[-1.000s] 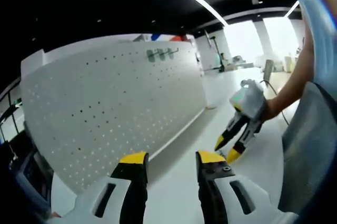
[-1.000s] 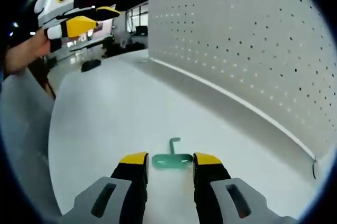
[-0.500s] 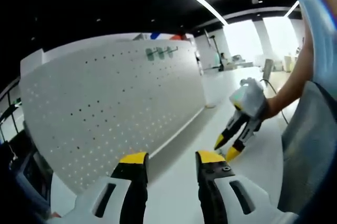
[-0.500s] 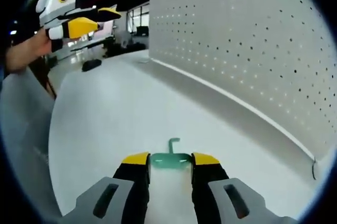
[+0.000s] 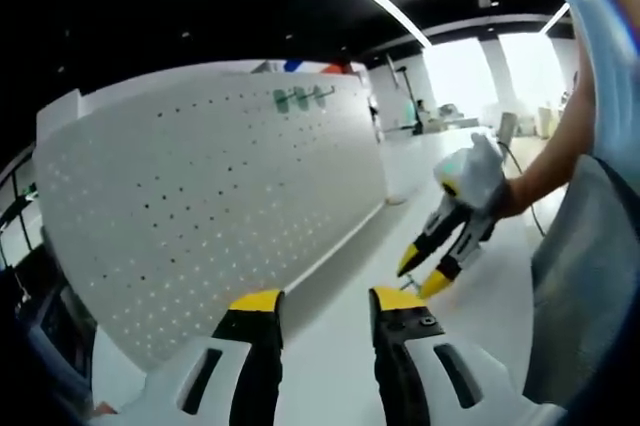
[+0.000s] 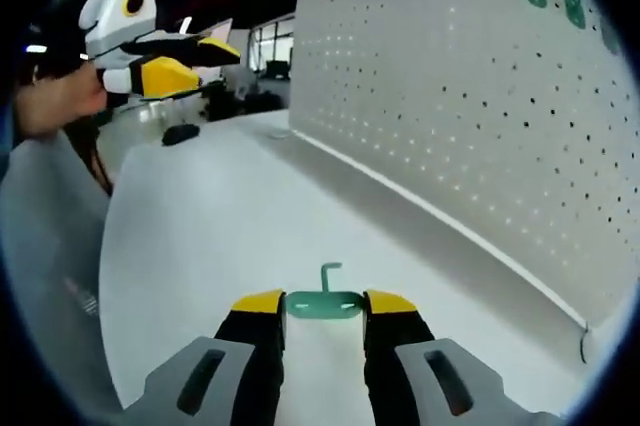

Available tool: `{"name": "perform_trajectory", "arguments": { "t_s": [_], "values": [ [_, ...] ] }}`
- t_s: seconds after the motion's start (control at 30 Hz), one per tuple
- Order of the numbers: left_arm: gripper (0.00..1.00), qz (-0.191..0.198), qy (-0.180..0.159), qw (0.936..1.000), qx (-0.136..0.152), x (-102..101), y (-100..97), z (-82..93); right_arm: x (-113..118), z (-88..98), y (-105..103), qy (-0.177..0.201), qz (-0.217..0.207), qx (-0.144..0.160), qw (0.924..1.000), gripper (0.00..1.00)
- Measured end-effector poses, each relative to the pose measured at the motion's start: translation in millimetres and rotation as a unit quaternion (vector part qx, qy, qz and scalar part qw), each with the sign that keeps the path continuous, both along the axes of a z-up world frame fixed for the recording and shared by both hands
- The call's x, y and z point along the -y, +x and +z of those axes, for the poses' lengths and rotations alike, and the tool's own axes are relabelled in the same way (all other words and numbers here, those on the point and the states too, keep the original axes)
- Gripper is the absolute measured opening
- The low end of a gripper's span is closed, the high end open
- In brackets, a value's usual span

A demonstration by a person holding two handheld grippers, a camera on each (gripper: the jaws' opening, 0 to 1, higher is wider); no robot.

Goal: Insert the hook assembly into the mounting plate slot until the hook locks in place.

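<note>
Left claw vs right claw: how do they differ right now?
The right claw is shut on the green hook, low over the white table; the left claw is open and holds nothing. The left claw is raised above the table; the right one points down toward it. The left claw faces the pegboard; for the right, it lies alongside. Both have yellow tips on black jaws.

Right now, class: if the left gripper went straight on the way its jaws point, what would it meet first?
Probably the white pegboard. The left gripper, jaws open and empty, points at its lower edge where it meets the white table. Depth is unclear.
</note>
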State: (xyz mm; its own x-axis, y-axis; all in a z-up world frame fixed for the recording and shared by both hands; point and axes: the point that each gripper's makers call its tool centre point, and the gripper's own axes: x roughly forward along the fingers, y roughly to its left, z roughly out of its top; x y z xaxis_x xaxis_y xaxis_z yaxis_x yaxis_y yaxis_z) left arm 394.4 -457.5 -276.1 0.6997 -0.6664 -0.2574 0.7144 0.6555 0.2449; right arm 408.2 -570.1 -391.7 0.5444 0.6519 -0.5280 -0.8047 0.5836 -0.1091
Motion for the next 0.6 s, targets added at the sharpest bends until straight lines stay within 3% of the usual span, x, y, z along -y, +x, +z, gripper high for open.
{"name": "perform_trajectory", "arguments": {
  "t_s": [0.6],
  "values": [
    [0.36, 0.000, -0.018, 0.9986, -0.049, -0.5, 1.0, -8.1, -29.7, 53.5, -2.3, 0.024, 0.045, 0.066, 0.9965, 0.29]
  ]
}}
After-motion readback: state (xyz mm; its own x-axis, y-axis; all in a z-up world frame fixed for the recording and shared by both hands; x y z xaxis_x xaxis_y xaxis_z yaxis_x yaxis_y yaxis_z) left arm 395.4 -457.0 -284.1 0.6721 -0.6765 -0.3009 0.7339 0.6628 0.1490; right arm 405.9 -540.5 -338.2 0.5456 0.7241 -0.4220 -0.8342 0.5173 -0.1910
